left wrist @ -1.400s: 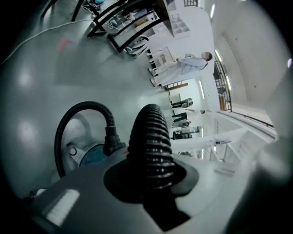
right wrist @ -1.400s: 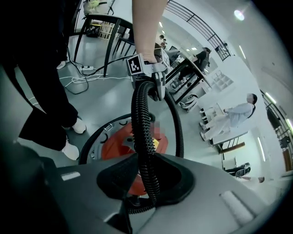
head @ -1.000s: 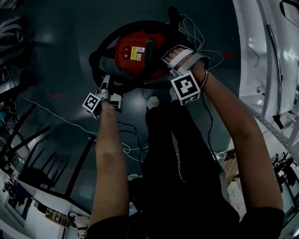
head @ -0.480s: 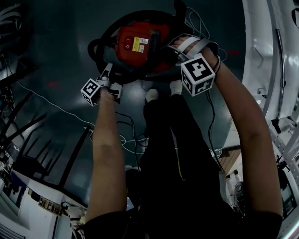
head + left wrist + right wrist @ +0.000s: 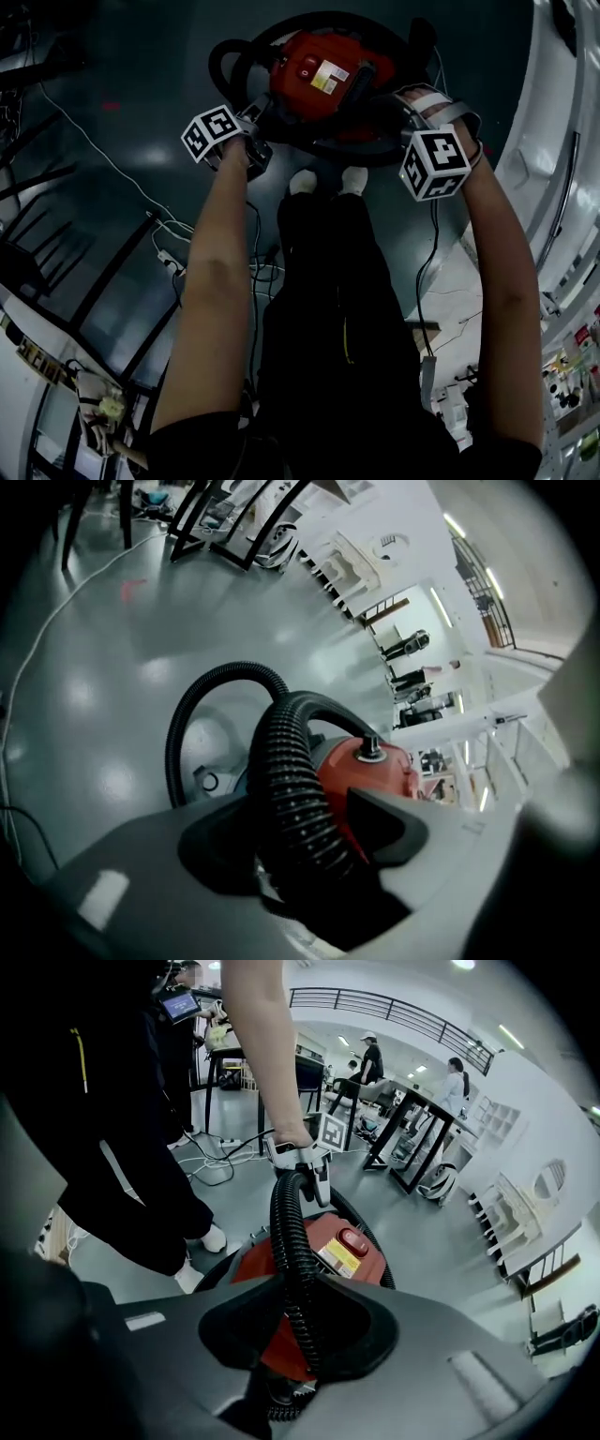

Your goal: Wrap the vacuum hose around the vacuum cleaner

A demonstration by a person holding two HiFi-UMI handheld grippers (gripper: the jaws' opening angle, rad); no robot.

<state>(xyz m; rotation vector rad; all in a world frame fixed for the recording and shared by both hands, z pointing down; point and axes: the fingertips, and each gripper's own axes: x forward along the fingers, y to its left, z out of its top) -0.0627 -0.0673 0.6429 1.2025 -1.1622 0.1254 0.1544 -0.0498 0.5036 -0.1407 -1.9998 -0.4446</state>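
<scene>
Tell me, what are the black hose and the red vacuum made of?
The hose looks like bendy matte black plastic or rubber: ribbed all along, curving in a loop. The vacuum seems hard, smooth red plastic with a slight shine; painted metal can't be ruled out.

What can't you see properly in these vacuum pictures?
Head view: print on the red vacuum cleaner's yellow label is too small and dark to read.
Left gripper view: the black ribbed hose covers much of the cleaner's body.
Right gripper view: the hose's near stretch vanishes under the right gripper.
No view shows the cleaner's underside.
</scene>
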